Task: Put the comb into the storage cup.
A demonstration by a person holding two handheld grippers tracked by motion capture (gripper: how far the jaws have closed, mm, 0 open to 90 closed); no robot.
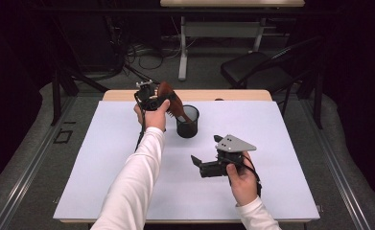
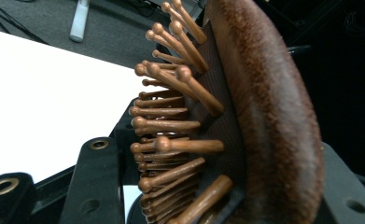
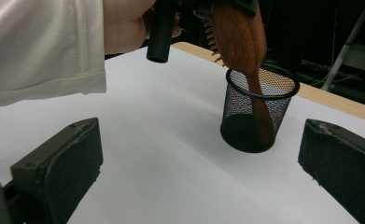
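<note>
holding a wooden hairbrush (image 1: 171, 101) by its head, the left claw (image 1: 152, 97) pinches it above the mesh cup (image 1: 188, 121).
its handle stands inside the cup on the white counter (image 1: 103, 158); the right claw (image 1: 198, 161) rests spread nearby.

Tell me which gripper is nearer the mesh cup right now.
Left. The left gripper holds the wooden hairbrush just above the mesh cup, handle inside it. The right gripper sits open, nearer the person.

A brown wooden hairbrush (image 2: 264, 116) fills the right half of the frame, bristles pointing left, clamped between the black jaws at the bottom. The white counter (image 2: 45, 98) lies at left.
</note>
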